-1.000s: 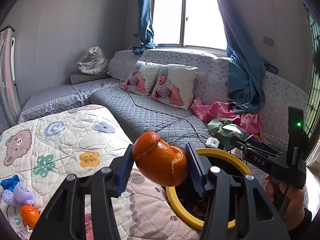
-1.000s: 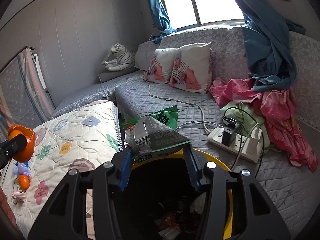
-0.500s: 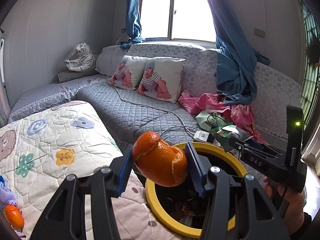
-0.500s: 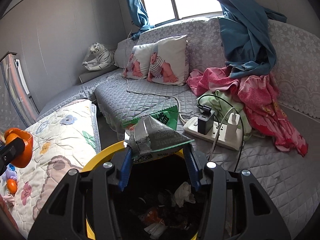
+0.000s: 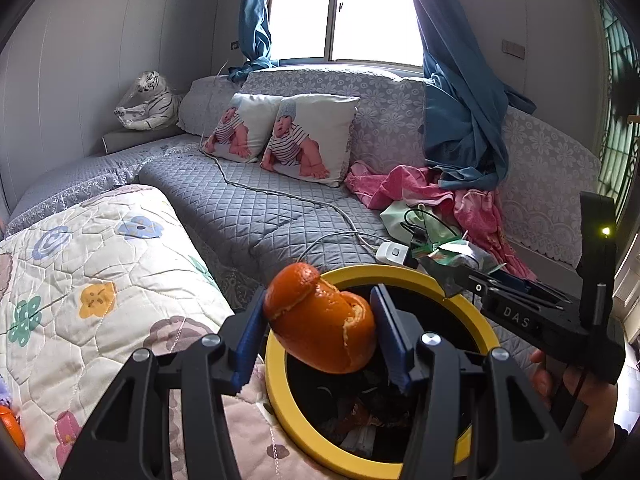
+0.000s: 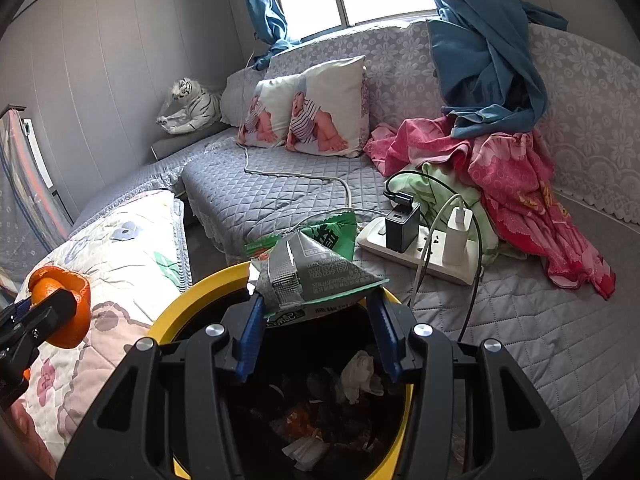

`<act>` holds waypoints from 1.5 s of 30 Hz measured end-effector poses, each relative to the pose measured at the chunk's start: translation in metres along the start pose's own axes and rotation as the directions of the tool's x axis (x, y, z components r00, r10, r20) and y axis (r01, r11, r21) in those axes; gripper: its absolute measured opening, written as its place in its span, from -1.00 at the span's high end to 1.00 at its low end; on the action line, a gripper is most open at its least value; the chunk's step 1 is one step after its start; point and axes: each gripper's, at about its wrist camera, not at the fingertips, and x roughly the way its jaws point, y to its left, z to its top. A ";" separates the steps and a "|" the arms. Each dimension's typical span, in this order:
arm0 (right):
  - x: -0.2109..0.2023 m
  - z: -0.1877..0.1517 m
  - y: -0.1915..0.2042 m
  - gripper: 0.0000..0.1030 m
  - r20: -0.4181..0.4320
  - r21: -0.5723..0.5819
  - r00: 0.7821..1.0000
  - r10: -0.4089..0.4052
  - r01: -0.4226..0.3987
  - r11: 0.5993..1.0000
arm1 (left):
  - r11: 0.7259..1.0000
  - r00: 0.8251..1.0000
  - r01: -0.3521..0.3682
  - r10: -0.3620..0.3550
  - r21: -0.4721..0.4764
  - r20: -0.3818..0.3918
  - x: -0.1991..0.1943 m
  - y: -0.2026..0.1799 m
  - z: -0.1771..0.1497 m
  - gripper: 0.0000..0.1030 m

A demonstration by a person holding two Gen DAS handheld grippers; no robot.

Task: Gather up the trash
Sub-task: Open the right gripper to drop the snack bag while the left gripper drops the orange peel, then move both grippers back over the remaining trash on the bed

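Quilted cloth sofa cover (image 6: 280,200), foil-lined wrapper (image 6: 316,276)

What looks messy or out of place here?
A power strip with two chargers lies on the sofa beside crumpled pink clothes. A blue curtain droops onto the backrest.

"DAS" is read on the right claw (image 5: 448,276) body; small upside-down print on the snack wrapper (image 6: 316,272), not legible.

The left tool (image 5: 320,330) is held level, its blue pads (image 5: 248,332) pressed inward on a load. The right tool (image 6: 316,332) is likewise clamped, gripped from below by a hand (image 5: 576,404) at its handle.
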 end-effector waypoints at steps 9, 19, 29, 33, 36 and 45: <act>0.006 -0.001 -0.003 0.06 -0.028 0.010 0.999 0.017 -0.016 1.000 | 0.999 0.998 0.037 -0.039 -0.035 -0.052 0.013 0.004 -0.006 -0.01; 0.003 0.004 -0.013 -0.16 -0.024 0.072 1.000 0.008 -0.006 0.997 | 0.996 1.000 -0.005 0.005 -0.089 0.000 -0.001 0.022 0.003 -0.46; -0.015 0.014 0.004 -0.46 0.042 0.027 0.998 0.044 -0.046 0.999 | 0.985 0.990 -0.083 0.098 -0.149 0.097 -0.052 0.066 0.014 -0.70; -0.019 0.017 0.029 -0.50 0.060 -0.031 0.992 0.109 -0.107 0.994 | 0.973 0.969 -0.163 0.189 -0.160 0.158 -0.096 0.094 0.010 -0.84; -0.020 0.020 0.055 -0.55 0.061 -0.081 0.982 0.179 -0.173 0.982 | 0.959 0.952 -0.214 0.246 -0.184 0.180 -0.129 0.118 0.002 -0.85; -0.012 0.014 0.163 -0.64 -0.046 -0.273 0.902 0.430 -0.425 0.863 | 0.883 0.889 -0.380 0.431 -0.276 0.152 -0.212 0.189 -0.057 -0.85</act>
